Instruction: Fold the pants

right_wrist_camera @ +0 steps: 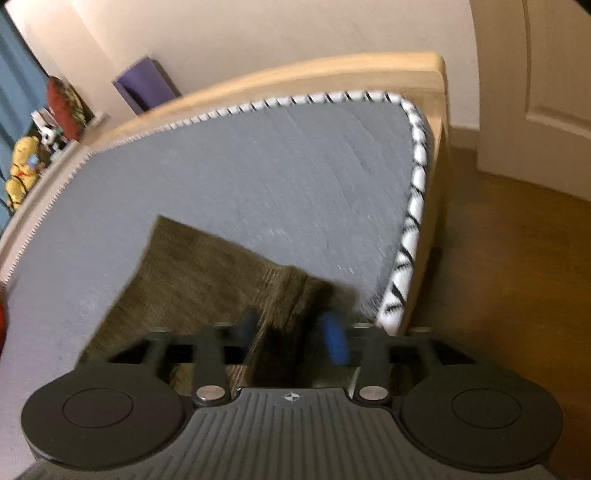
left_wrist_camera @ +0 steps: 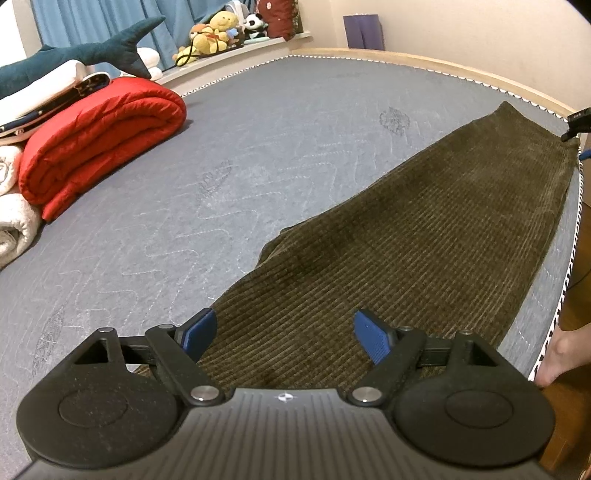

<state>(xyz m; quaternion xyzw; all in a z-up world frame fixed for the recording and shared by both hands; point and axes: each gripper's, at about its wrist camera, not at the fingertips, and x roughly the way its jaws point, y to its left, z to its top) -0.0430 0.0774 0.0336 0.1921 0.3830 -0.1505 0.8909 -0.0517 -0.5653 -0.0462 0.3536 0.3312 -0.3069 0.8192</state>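
Observation:
Olive-brown corduroy pants [left_wrist_camera: 424,236] lie flat along the right side of the grey mattress [left_wrist_camera: 258,147], stretched toward its far edge. My left gripper [left_wrist_camera: 286,332] stands open just above the near end of the pants, its blue pads wide apart with nothing pressed between them. In the blurred right wrist view, the other end of the pants [right_wrist_camera: 192,266] lies near the mattress corner [right_wrist_camera: 402,110]. A raised fold of that cloth sits between the pads of my right gripper [right_wrist_camera: 291,332], which stand apart from it, so it is open.
A rolled red quilt [left_wrist_camera: 99,140], white bedding [left_wrist_camera: 14,221] and a plush shark [left_wrist_camera: 85,51] sit at the far left of the bed. Soft toys [left_wrist_camera: 214,33] line the ledge behind. The wooden bed frame [right_wrist_camera: 295,77] and floor [right_wrist_camera: 517,277] lie to the right. A person's bare foot [left_wrist_camera: 561,354] shows beside the mattress edge.

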